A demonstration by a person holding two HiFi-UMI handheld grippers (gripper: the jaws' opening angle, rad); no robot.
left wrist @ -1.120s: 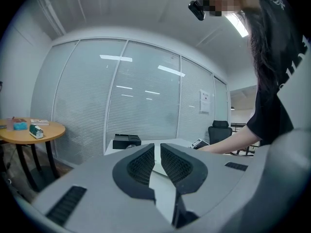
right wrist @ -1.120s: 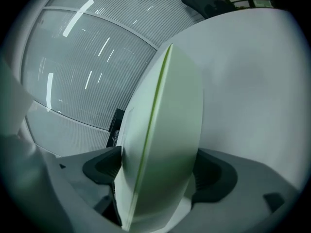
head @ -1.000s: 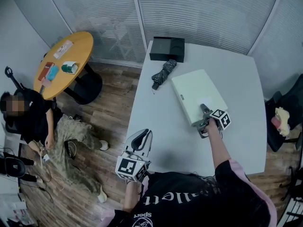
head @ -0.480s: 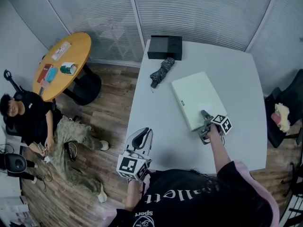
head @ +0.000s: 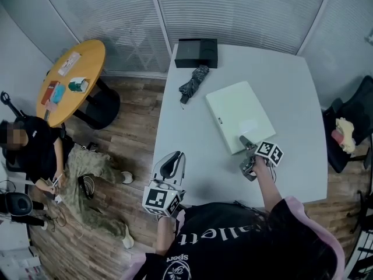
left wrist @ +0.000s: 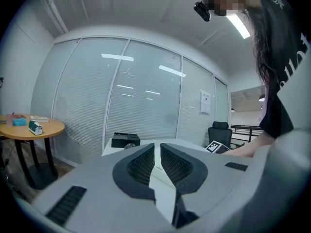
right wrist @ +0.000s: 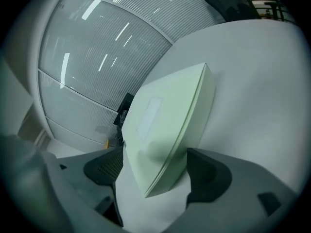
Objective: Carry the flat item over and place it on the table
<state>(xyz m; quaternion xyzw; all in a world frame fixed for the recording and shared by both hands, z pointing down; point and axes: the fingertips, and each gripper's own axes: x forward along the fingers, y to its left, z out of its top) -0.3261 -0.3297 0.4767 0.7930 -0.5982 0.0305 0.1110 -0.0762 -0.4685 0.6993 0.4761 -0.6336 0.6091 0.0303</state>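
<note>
The flat item (head: 240, 116) is a pale green slab with a small white label, lying flat on the white table (head: 192, 174). My right gripper (head: 245, 144) is at the slab's near corner. In the right gripper view the flat item (right wrist: 165, 115) pokes its corner between the jaws of the right gripper (right wrist: 155, 166), which stand wide apart with a gap on both sides. My left gripper (head: 173, 165) hangs at the table's near left edge, over the floor. In its own view the left gripper (left wrist: 157, 152) is shut on nothing.
A black box (head: 196, 52) and a folded dark umbrella (head: 192, 81) lie at the table's far left. A round wooden table (head: 70, 80) with small items stands to the left, a person (head: 35, 150) sits on the floor, and a black chair (head: 352, 121) stands at the right.
My right gripper has drawn back a little along the flat item toward its near corner. The left gripper has hardly moved, and the head view has shifted slightly.
</note>
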